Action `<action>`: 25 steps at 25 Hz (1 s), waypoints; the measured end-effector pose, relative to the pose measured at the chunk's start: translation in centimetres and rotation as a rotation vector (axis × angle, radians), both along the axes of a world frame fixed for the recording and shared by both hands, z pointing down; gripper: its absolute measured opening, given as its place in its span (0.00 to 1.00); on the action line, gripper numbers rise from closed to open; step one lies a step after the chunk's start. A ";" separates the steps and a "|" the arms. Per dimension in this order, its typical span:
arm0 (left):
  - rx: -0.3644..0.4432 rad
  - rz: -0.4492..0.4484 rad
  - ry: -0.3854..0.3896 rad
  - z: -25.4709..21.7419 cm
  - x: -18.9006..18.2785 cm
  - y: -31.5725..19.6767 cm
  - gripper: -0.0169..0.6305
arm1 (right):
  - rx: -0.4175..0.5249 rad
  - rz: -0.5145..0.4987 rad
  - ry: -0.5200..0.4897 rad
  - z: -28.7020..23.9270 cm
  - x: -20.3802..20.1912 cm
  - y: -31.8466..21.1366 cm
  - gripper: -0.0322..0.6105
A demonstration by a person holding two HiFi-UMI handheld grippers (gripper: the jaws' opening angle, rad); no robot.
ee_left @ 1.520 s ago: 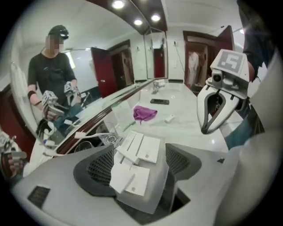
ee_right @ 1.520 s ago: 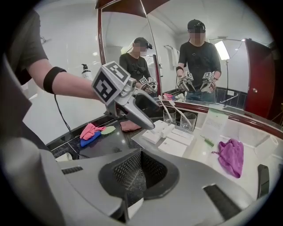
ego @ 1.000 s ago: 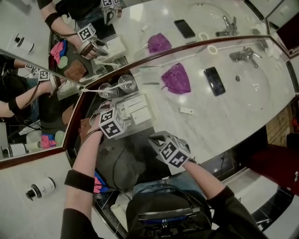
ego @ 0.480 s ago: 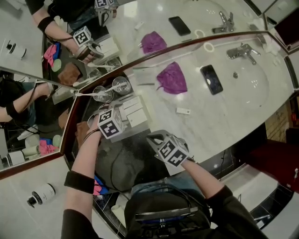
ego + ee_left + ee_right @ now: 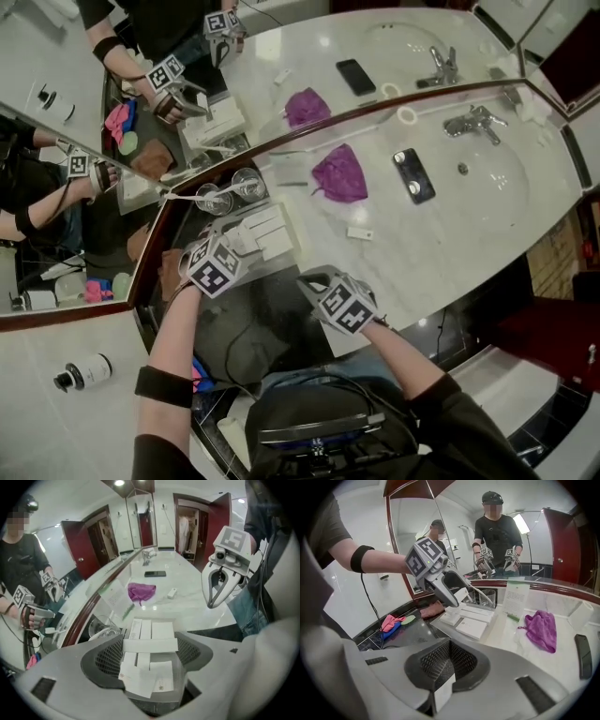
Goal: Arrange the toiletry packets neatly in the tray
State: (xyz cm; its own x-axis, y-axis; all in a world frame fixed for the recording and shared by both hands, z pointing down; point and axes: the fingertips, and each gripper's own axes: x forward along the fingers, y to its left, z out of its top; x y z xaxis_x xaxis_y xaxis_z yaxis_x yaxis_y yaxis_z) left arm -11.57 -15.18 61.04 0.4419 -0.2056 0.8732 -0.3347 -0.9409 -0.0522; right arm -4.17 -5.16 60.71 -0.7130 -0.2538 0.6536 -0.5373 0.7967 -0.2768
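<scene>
left gripper (image 5: 149,640) has lifted above the tray (image 5: 446,630), jaws just narrowed onto a crosswise toiletry packet (image 5: 150,645); right gripper (image 5: 448,648) pinches a thin white packet (image 5: 443,693); the crosswise one is best lowered square with the tray's rows

**Head view:** mounted high above the person, facing steeply down on the worktop (image 5: 450,244), with the mirror (image 5: 281,56) across the top. It has the widest coverage.

**Left gripper view:** set close behind its jaws, which a packet (image 5: 150,645) spans. It faces along the worktop toward the tap (image 5: 147,555) and catches the right gripper (image 5: 212,603).

**Right gripper view:** low and close behind its jaws, facing the mirror. It catches the left gripper (image 5: 461,597).

**Shared by all three:** the laid-out packets (image 5: 267,232) and the purple cloth (image 5: 339,175).
</scene>
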 end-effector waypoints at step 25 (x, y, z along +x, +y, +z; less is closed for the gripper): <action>0.308 -0.676 0.432 -9.3 3.6 10.6 0.56 | 0.115 0.015 0.000 -5.3 5.6 1.0 0.08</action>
